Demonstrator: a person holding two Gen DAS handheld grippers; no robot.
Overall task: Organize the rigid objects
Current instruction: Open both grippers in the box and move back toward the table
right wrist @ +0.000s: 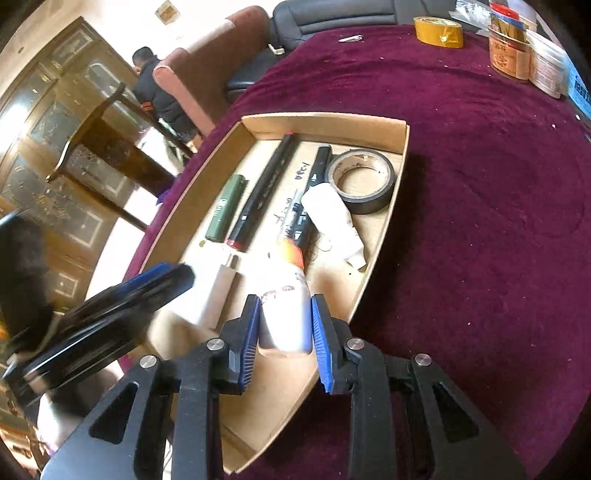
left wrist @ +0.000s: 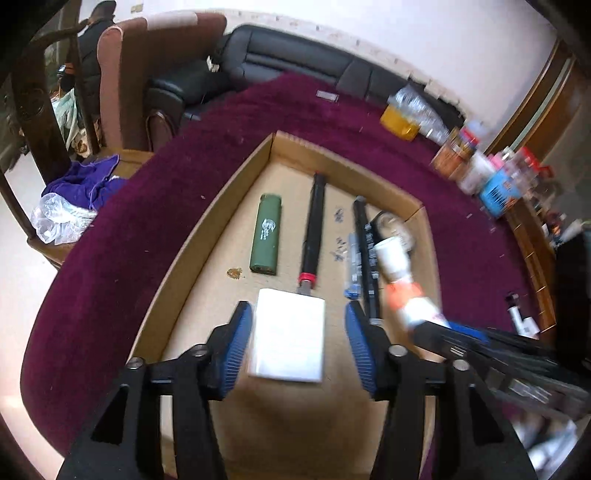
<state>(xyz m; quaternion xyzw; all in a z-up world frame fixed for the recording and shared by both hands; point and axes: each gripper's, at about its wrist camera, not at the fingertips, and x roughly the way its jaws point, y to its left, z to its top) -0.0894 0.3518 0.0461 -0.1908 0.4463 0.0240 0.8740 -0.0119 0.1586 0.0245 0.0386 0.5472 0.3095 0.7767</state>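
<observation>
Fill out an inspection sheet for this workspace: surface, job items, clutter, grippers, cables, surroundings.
Surface: round table under a maroon cloth, speckled with small crumbs.
Job's things: shallow cardboard tray holding a green lighter, a black marker with a red band, a second black marker, a white tube, a roll of black tape and a white flat block.
Clutter: yellow tape roll, jars and packets at the far table edge.
Grippers: left gripper open, straddling the white flat block; right gripper shut on a white bottle with orange cap.
Cables: nothing seen.
Surroundings: black sofa, brown armchair, a person standing beyond.
</observation>
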